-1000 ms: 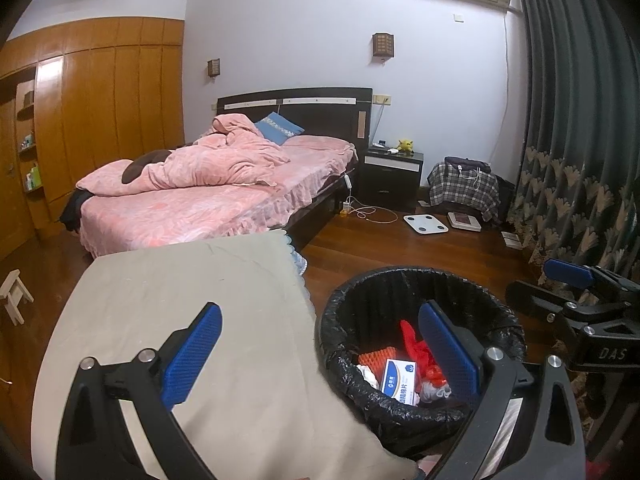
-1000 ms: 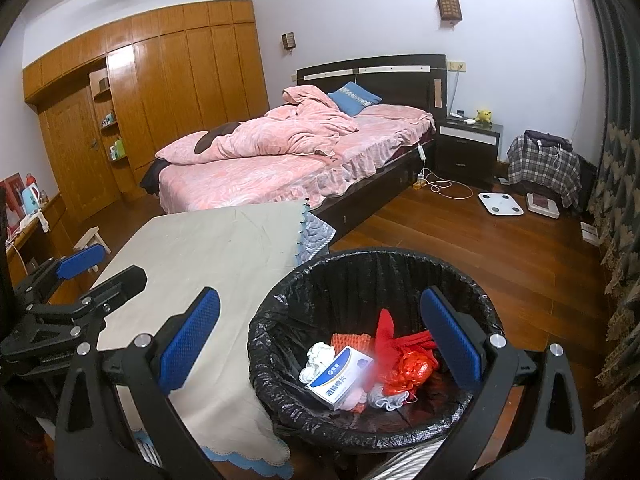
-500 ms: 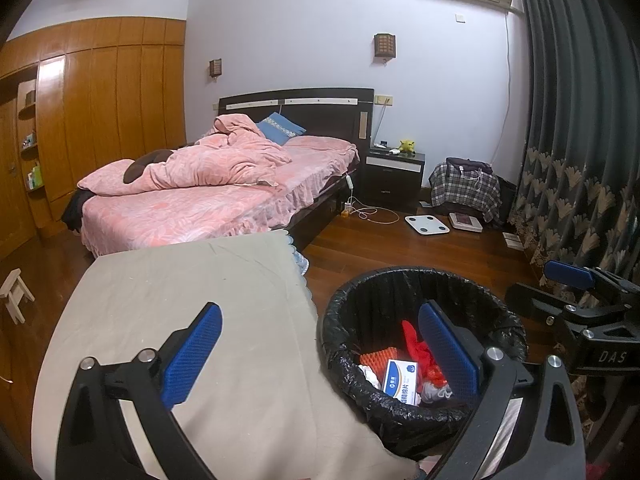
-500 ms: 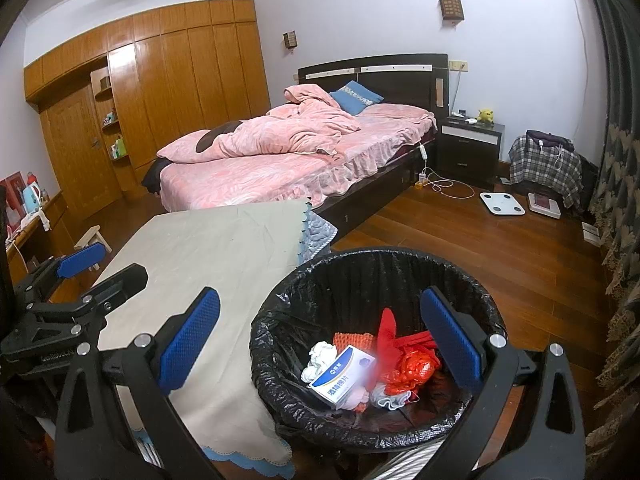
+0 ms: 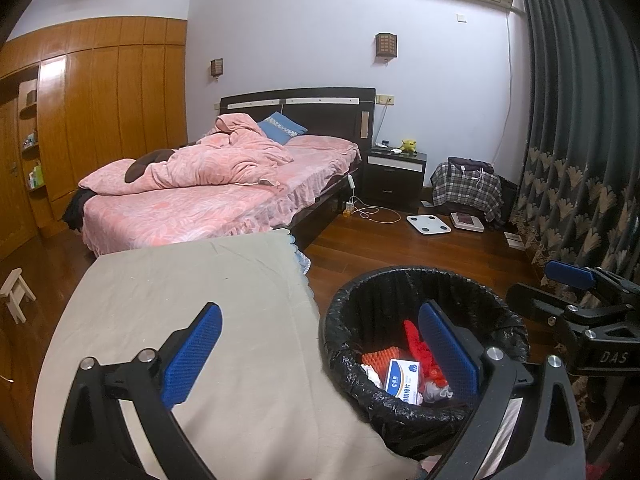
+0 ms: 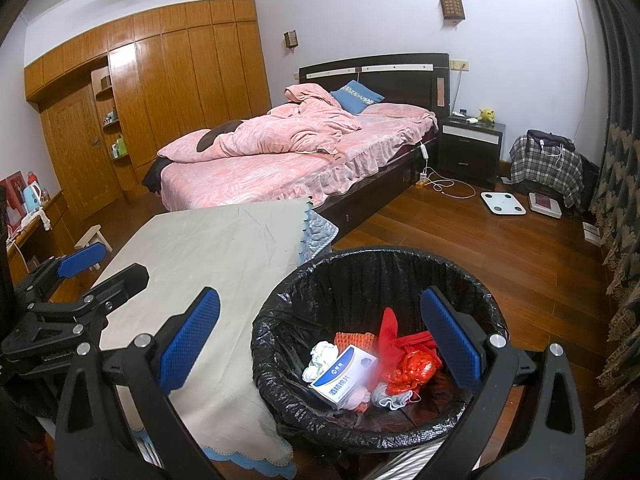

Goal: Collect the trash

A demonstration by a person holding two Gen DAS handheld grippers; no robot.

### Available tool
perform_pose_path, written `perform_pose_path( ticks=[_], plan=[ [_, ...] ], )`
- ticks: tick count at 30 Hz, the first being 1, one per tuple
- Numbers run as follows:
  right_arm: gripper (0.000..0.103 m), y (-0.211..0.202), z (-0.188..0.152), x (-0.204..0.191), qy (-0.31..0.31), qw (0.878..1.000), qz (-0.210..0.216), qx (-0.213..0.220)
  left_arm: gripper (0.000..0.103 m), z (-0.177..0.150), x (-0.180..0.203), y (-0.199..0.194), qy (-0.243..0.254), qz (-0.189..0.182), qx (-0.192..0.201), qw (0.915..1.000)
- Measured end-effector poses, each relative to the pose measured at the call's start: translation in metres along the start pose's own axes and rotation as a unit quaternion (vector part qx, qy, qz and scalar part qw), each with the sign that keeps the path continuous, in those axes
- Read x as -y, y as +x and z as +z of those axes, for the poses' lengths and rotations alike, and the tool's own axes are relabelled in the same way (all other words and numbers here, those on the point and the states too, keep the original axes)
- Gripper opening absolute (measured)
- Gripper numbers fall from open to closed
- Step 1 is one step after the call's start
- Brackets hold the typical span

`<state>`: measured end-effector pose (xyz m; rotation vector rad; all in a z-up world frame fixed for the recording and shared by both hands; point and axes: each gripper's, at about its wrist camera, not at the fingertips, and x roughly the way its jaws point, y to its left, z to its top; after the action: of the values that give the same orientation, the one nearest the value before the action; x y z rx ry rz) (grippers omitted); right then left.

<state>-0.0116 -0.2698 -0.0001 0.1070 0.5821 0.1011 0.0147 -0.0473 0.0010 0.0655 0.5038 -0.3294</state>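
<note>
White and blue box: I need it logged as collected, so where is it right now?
The white and blue box lies inside the black-lined bin, left of the red plastic scraps, beside the cloth-covered table.

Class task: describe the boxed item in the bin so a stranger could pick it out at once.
Find the black-lined trash bin beside the cloth-covered table. Inside lies a white and blue box: the only rigid, printed item among crumpled red plastic and white tissue.

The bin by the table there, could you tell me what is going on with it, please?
A person holds two grippers above a cloth-covered table and a black-lined bin. Both the left gripper and the right gripper are open and empty. The bin already holds trash: a white and blue box, red plastic and crumpled tissue. The tablecloth looks bare.
</note>
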Motion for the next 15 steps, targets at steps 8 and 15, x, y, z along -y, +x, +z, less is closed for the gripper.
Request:
perform_pose_path(
  ticks=[8, 15],
  plan=[
    [0.098, -0.0004, 0.0, 0.0002, 0.0, 1.0, 0.0, 0.0, 0.097, -0.0002, -0.0032, -0.0001, 0.0, 0.001, 0.0, 1.0],
    [0.098, -0.0005, 0.0001, 0.0001, 0.0, 1.0, 0.0, 0.0, 0.097, -0.0002, -0.0033, -0.0001, 0.0, 0.001, 0.0, 1.0]
  ],
)
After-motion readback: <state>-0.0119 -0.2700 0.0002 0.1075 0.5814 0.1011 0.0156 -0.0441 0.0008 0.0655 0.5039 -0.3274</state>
